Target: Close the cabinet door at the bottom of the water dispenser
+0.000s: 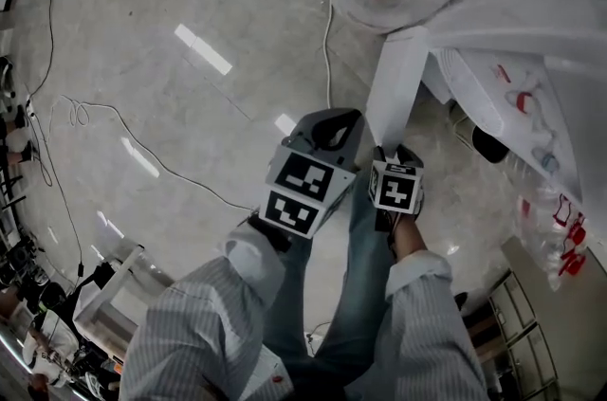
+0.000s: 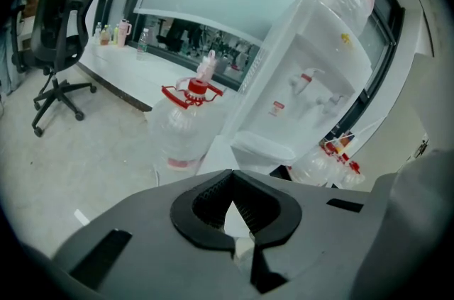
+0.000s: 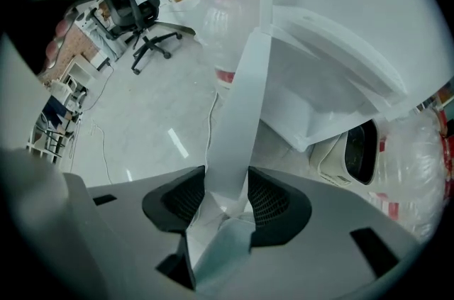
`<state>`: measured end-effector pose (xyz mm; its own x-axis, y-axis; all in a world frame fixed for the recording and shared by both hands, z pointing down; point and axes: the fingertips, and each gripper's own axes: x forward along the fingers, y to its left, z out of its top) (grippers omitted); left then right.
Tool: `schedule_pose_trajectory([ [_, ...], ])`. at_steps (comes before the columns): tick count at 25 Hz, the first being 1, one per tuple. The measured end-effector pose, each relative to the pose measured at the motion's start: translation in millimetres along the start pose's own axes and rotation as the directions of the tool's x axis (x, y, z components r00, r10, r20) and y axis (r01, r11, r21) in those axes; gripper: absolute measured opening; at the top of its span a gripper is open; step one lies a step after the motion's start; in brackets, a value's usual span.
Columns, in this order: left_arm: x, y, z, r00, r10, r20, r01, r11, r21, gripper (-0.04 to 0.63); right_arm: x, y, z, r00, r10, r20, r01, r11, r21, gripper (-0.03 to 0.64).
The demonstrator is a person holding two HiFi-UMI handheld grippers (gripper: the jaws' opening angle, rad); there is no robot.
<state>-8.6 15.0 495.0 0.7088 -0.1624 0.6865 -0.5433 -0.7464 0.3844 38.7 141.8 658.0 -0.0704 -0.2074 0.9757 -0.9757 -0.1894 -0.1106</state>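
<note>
The cabinet door point(image 1: 398, 86) is not yet closed: it stands swung out, edge-on just right of centre in the head view, the right gripper point(image 3: 227, 181) clamped on its free edge, the left gripper point(image 2: 231, 178) pinched together empty, so the whole push shut remains

The white plastic water dispenser point(image 2: 305, 79) is stood on the pale tiled floor point(image 1: 190, 1). A clear plastic water bottle point(image 2: 181, 135) with a red cap is set just beside it, on its left. The flat white cabinet door point(image 1: 398, 86) is swung out from the dispenser's foot. Its free edge is held between the right tongs point(image 1: 389, 153). The left tongs point(image 1: 332, 132) are kept just left of these. A black office chair point(image 2: 60, 22) is placed well apart, beyond the bottle.
</note>
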Motion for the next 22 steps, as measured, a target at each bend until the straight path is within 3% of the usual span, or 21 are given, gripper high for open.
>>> schedule_pose_trajectory([
  [13,55.0,-66.7,-7.3,1.0,0.009,-0.006,-0.009,0.998,-0.058,0.011,-8.6,-93.2,-21.9,1.0,0.007,-0.024,-0.008,0.999,-0.035,0.184],
  [22,78.8,-82.9,-8.6,0.997,0.064,0.033,-0.058,0.989,-0.138,0.011,-12.0,-145.2,-17.9,0.999,-0.021,0.026,0.025,0.986,-0.162,0.181],
])
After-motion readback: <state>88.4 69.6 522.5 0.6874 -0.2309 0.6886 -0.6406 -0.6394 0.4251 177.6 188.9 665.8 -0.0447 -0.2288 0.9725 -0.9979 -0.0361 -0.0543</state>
